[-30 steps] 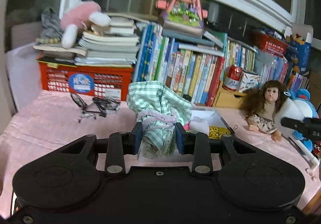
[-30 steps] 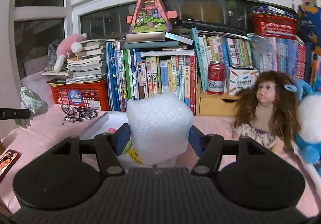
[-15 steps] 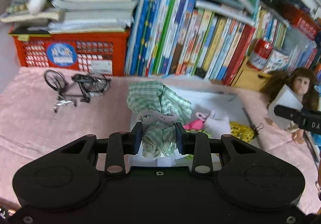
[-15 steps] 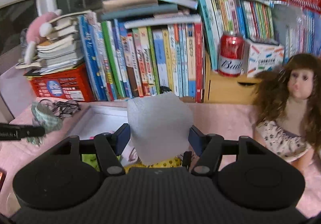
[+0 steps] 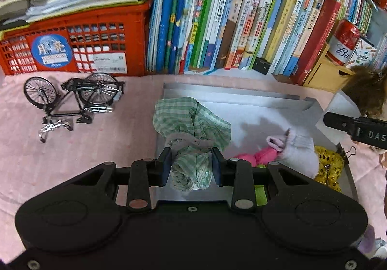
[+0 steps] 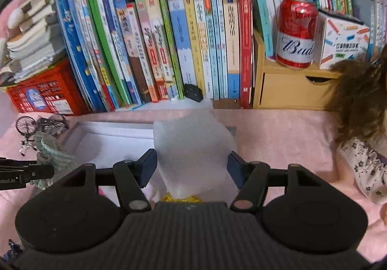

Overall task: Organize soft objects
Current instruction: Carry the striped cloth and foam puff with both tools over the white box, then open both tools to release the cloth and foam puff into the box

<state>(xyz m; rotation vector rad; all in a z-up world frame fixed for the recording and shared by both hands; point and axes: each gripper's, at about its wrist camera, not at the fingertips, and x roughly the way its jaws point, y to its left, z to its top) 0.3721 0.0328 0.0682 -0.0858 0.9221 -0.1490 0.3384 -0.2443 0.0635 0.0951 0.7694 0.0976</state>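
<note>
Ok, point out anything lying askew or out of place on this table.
The miniature bicycle lies tipped on its side on the pink tablecloth, by the red crate, not standing on its wheels. A black binder clip sits loose by the tray's rim. Nothing looks spilled or broken.

A toy bicycle (image 5: 72, 98) lies beside a red crate (image 5: 72, 47), books (image 5: 229, 23) behind.

Tray floor: the grey tray (image 5: 241, 98) is bare along its far wall and in its middle.
Tray near-right corner: filled by a pale plush (image 5: 300, 151), a pink item (image 5: 261, 155) and a yellow sequinned piece (image 5: 329, 168).
Back edge of counter: walled by books (image 5: 217, 16) and a red crate (image 5: 72, 45).
Left of tray: a model bicycle (image 5: 72, 98) stands on the pink cloth (image 5: 101, 139).
Right edge: a doll (image 6: 362, 125) blocks it.
</note>
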